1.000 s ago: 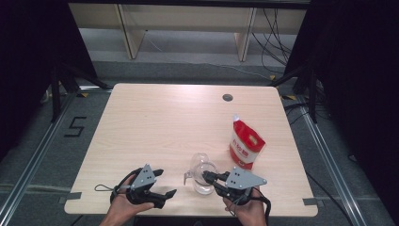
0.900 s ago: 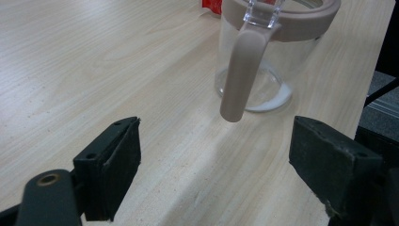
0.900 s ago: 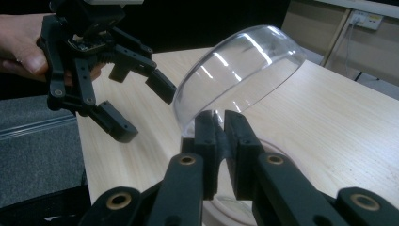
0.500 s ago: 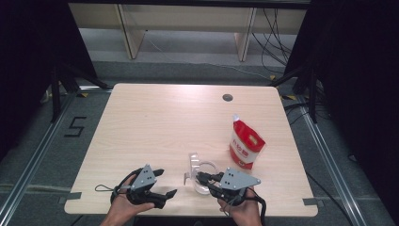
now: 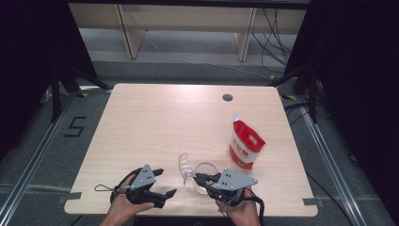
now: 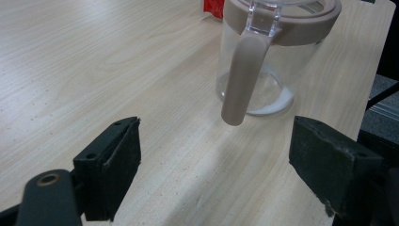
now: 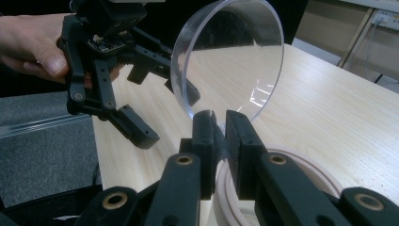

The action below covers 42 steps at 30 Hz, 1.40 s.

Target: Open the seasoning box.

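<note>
Swung up from the rim of the clear jug (image 5: 203, 175), the transparent round lid (image 5: 183, 165) now stands nearly on edge at the jug's left, where a second earlier it sat lower over the opening; the right gripper (image 5: 201, 179) that lifted it has shifted only slightly toward the tabletop's front edge. Its jaws are pinched together on the lid's lower edge, as the right gripper view makes plain, with the lid (image 7: 228, 59) rising like a disc above the clamped pads and the jug's beige rim (image 7: 301, 162) just below them.

The left gripper (image 5: 161, 181) waits near the front edge, left of the jug, its jaws spread wide and holding nothing. In the left gripper view the jug (image 6: 270, 56) stands upright just ahead, its beige handle (image 6: 241, 77) turned toward the open jaws and a thin layer of white powder lying on its bottom. A red-and-white pouch (image 5: 245, 144) stands upright toward the right edge of the tabletop (image 5: 155, 117), near the jug but apart from it, its top looking sealed.

Judged from this, the opening step is all but done: the jug's mouth is uncovered. What seems left is to set the lid aside or hold it clear, and, if the pouch is meant for the jug, to pick it up and pour, neither yet begun.
</note>
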### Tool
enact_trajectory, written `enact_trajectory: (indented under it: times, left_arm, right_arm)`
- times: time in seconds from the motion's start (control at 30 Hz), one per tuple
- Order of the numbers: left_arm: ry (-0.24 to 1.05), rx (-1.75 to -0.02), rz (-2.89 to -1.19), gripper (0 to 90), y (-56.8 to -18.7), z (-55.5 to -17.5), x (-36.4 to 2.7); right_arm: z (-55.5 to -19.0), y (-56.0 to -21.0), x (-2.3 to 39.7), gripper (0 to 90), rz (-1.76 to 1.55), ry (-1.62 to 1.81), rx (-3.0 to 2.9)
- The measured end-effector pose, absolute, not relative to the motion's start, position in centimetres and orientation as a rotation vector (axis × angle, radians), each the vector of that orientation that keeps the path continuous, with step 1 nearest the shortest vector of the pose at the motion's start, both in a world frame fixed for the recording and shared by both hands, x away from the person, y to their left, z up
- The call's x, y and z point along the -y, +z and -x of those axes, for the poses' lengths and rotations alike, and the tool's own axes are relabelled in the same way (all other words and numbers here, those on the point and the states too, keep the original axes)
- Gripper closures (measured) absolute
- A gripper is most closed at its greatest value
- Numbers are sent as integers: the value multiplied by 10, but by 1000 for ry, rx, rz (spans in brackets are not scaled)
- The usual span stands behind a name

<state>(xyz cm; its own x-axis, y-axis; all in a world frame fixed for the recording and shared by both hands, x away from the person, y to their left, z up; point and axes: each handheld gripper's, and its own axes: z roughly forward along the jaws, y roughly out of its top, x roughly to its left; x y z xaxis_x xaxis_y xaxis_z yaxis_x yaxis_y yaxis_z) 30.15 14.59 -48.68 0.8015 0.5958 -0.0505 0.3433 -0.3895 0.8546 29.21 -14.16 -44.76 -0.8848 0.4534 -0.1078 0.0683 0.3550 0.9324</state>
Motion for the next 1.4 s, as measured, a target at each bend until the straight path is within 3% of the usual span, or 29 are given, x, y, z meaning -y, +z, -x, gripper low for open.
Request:
enact_trajectory:
  times: [1.4]
  left_arm:
    - [318,-719,-2001,169,-488,-302,-146]
  right_arm:
    - [-279,-455,229,661,-752,1471,-2148]
